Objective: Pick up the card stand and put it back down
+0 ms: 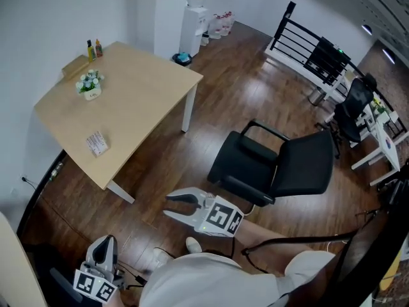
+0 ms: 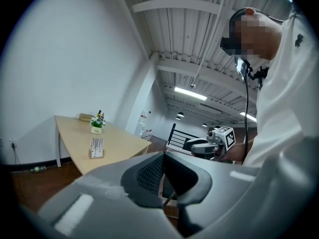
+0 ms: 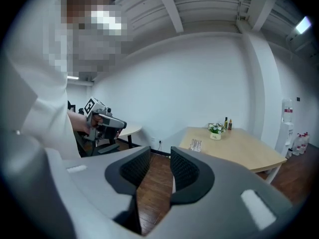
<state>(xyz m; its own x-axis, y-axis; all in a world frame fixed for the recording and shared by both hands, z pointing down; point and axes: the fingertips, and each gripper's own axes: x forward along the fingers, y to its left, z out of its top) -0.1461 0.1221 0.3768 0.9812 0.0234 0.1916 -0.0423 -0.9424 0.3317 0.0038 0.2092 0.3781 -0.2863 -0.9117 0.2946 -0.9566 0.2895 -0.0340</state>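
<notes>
The person (image 1: 211, 280), in a white top, is nearest, at the bottom of the head view. The left gripper (image 1: 107, 239) is low on the left, close by the person's side. Its two jaws are pressed together and nothing is between them. The right gripper (image 1: 167, 205) is a little farther out and more to the right, over the wooden floor (image 1: 211, 107). Its jaws stand apart with only air between them, and it holds nothing. Both grippers point toward the table (image 1: 137, 101), but both are well away from it.

Past the right gripper, on the right, a black chair (image 1: 281, 165) with arm rests stands on the floor, apart from the table.

The table is light wood with white legs, on the left by the white wall. The card stand (image 1: 97, 143) is on the near part of the table top, close to the near edge. It stands upright, a white card in a wooden base, and nothing touches it. Farther along the table is a small white pot of flowers (image 1: 90, 85). At the far corner are two little bottles (image 1: 94, 48) beside a brown box (image 1: 75, 65).

Beyond the table, a white water cooler (image 1: 195, 18) stands by the wall, with water jugs (image 1: 221, 23) on the floor next to it. Far on the right is a black railing (image 1: 307, 43), and past it are black office chairs (image 1: 351, 107) and white desks (image 1: 383, 139).
</notes>
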